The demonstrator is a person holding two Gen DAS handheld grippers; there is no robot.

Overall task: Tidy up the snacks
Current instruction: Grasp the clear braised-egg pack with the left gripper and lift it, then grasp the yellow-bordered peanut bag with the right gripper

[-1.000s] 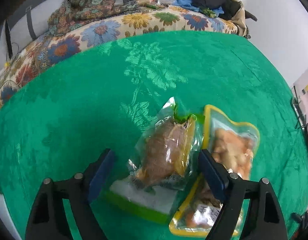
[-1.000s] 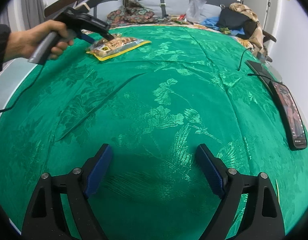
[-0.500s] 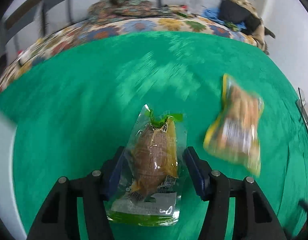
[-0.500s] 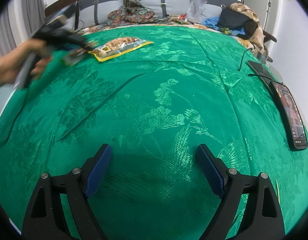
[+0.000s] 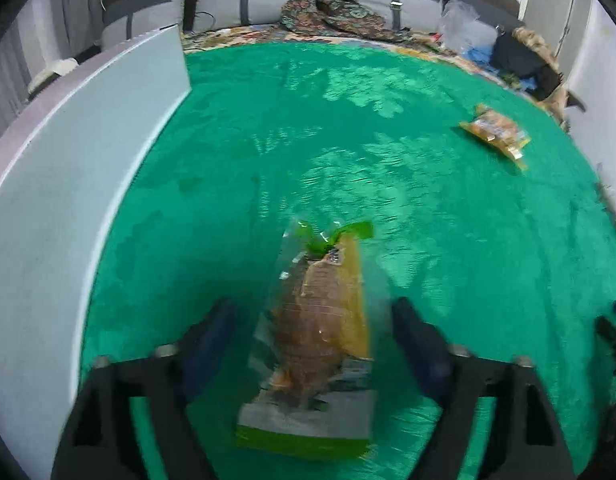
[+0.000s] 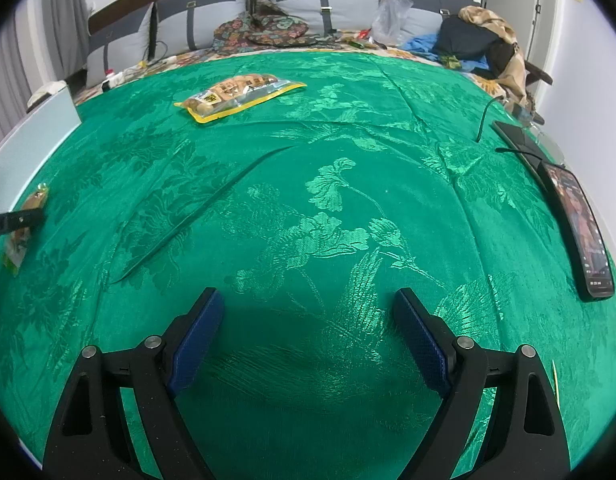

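Snack pack (image 5: 322, 320) lies between left hand-held gripper (image 5: 314, 320) fingers, long axis along them; jaws wide, not touching. Right hand-held gripper (image 6: 308, 320) spread, empty, farther.

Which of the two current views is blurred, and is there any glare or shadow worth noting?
Left wrist view: motion-smeared, so the left gripper and the green-edged snack pack between its fingers look soft. Right wrist view: sharp; sheen on the green cloth, a dark shadow under the right gripper, strong fisheye bending at the edges.
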